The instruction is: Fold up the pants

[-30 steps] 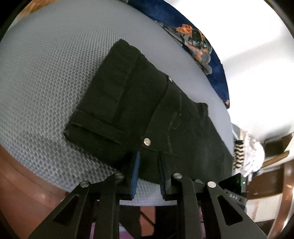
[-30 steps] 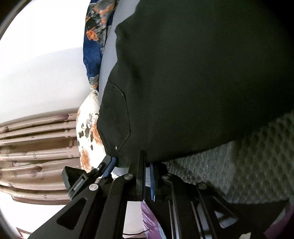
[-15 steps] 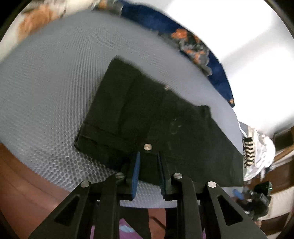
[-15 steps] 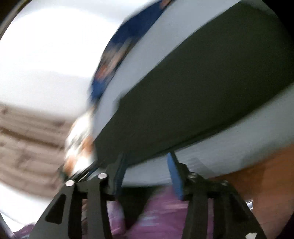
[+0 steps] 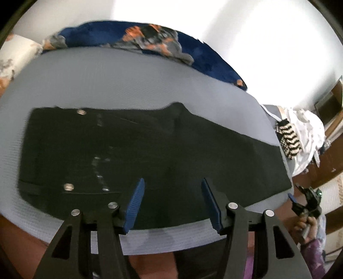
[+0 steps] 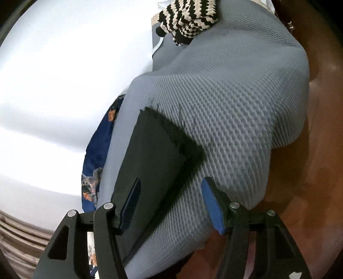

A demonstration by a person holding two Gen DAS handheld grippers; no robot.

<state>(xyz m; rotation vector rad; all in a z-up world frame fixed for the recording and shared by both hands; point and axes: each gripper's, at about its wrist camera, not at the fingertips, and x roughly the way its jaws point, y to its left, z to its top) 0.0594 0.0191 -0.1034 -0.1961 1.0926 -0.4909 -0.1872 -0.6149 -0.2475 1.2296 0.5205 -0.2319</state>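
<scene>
The black pants (image 5: 150, 148) lie flat and folded lengthwise on a grey textured mattress (image 5: 128, 81), stretched from the waistband at the left of the left wrist view to the leg ends at the right. Two metal buttons (image 5: 69, 186) shine near the waistband. In the right wrist view the frayed hem (image 6: 171, 131) of the leg end lies on the same grey cover, with loose threads on the fabric.

The left hand-held gripper (image 5: 172, 201) hovers over the near edge of the pants. Its jaws have just been opening and now stand apart, and the blue pads (image 5: 135, 199) do not press the cloth. The right hand-held gripper (image 6: 170, 206) is above the leg end; its jaws also have just been opening and stand apart, with nothing pinched between them.

Along the far edge of the mattress lies a dark blue cloth (image 5: 154, 43) with an orange and grey pattern, under a white wall (image 5: 257, 43). Beyond the leg end there is a black-and-cream striped knit (image 6: 188, 19) beside white clothes (image 5: 306, 133). At the right border of the left wrist view a hand (image 5: 305, 227) in a purple sleeve holds the other device.
</scene>
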